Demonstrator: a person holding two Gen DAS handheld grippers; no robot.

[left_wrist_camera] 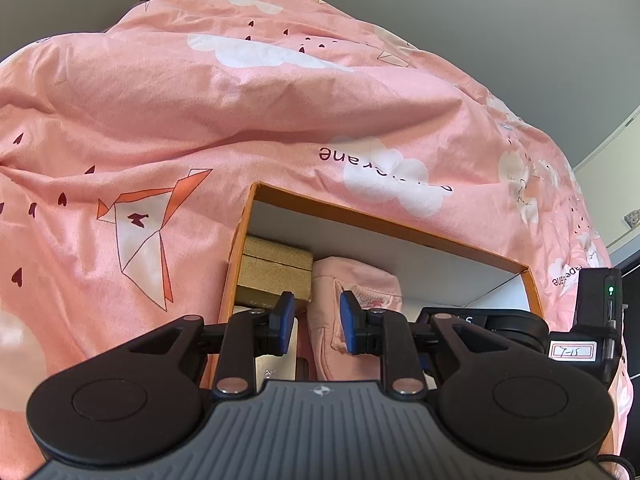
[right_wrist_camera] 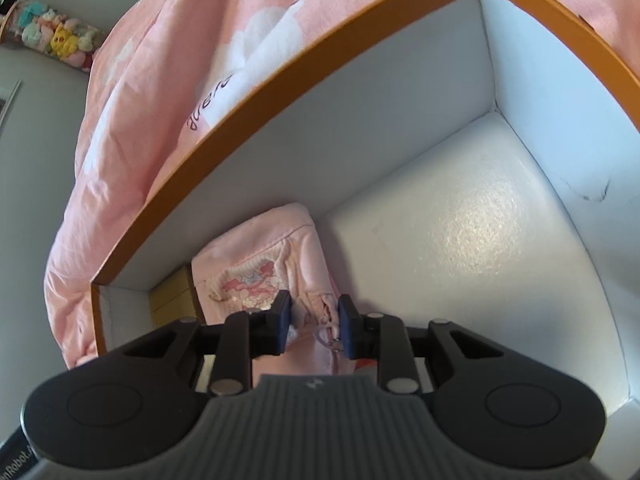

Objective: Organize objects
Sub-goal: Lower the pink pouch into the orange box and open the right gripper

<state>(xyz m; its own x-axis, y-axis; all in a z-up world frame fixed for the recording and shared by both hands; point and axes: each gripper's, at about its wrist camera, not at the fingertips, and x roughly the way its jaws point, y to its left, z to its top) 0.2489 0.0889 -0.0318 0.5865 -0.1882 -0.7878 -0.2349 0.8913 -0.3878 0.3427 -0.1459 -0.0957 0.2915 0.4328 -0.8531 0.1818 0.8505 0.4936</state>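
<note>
Pink pouch (right_wrist_camera: 276, 264) lying inside orange box (right_wrist_camera: 280, 76), beside cardboard boxes (left_wrist_camera: 276, 268). Right gripper (right_wrist_camera: 313, 322) straddling its zipper end, jaws parted, seemingly not pinching; left gripper (left_wrist_camera: 314, 320) hovering, likewise parted, empty. Probably placing step ending; next, lifting clear without dragging fabric.

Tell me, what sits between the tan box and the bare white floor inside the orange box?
A pink pouch lies beside the tan box, shown in the left wrist view.

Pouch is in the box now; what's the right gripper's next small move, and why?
Probably open a little wider and lift straight up. The pink pouch already lies in the orange box beside the tan boxes, with the right gripper straddling its zipper end; grip unclear.
</note>
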